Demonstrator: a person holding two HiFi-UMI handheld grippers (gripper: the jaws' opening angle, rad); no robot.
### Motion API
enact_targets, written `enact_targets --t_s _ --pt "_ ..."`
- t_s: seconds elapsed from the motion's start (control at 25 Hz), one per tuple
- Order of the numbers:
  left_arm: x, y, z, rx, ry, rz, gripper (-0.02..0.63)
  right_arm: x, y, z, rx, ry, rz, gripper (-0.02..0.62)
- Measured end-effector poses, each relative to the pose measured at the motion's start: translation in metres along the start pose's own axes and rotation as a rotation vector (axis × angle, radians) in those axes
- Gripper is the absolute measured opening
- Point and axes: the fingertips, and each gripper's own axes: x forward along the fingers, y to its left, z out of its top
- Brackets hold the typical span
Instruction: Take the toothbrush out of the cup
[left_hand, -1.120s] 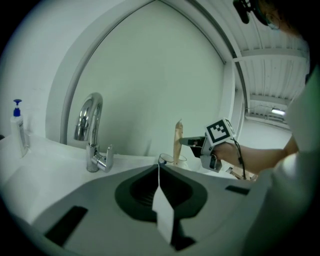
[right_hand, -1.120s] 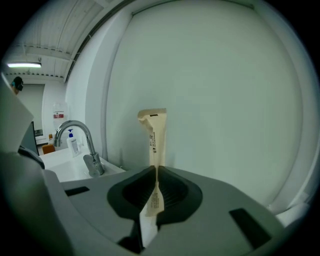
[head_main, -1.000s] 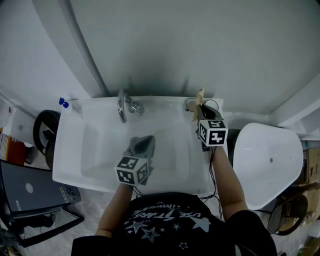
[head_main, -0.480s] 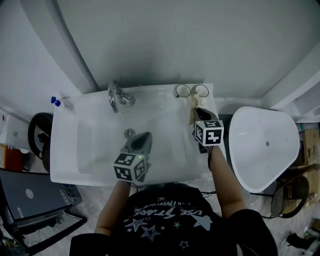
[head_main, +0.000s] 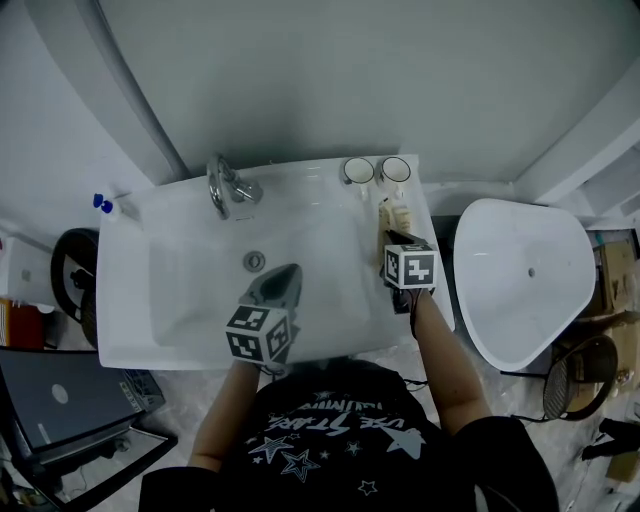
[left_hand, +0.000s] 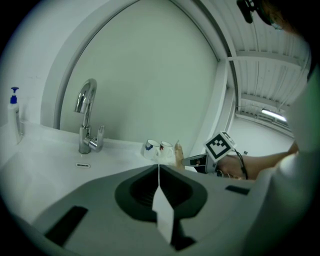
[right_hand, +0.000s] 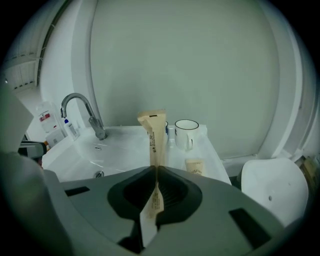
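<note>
Pulled back from the cups (head_main: 395, 169) since the earlier frame, the wrapped toothbrush (right_hand: 156, 135) stands upright just before them, clamped in your right gripper (right_hand: 156, 167) above the sink (head_main: 200, 290) ledge. Your left gripper (left_hand: 159, 165) hovers over the basin, jaws together.

Black T-shirt (head_main: 330, 445), white stars and lettering. Grey left gripper (head_main: 287, 274) and right gripper (head_main: 394, 237), each with black-white marker cube; black cable (head_main: 416, 312) on right.

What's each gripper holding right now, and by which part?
Right gripper is shut on the paper-wrapped toothbrush, clamped at its lower end; the rest stands upright beyond the jaws. Left gripper is shut, holding nothing.
</note>
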Motion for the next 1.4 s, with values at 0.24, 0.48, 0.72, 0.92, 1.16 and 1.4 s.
enact_targets --t_s 0.24,0.48,0.72,0.92,1.16,1.4 --pt "0.000 -0.003 -0.004 -0.002 0.007 -0.013 0.021 0.007 -0.007 -0.020 0.046 0.090 -0.042 0.028" --pt "-0.005 0.000 -0.013 -0.004 0.030 -0.019 0.021 0.020 -0.015 -0.045 0.143 0.140 -0.095 0.028" --pt "-0.011 0.010 -0.020 -0.015 0.047 -0.025 0.021 0.030 -0.017 -0.054 0.154 0.162 -0.153 0.029" --pt "-0.015 0.018 -0.024 -0.016 0.054 -0.045 0.021 0.033 -0.017 -0.058 0.142 0.162 -0.190 0.031" --pt "-0.020 0.029 -0.032 -0.021 0.062 -0.063 0.021 0.023 -0.009 -0.056 0.118 0.112 -0.209 0.092" --pt "-0.021 0.033 -0.039 -0.037 0.065 -0.074 0.021 0.005 0.000 -0.050 0.099 0.050 -0.208 0.103"
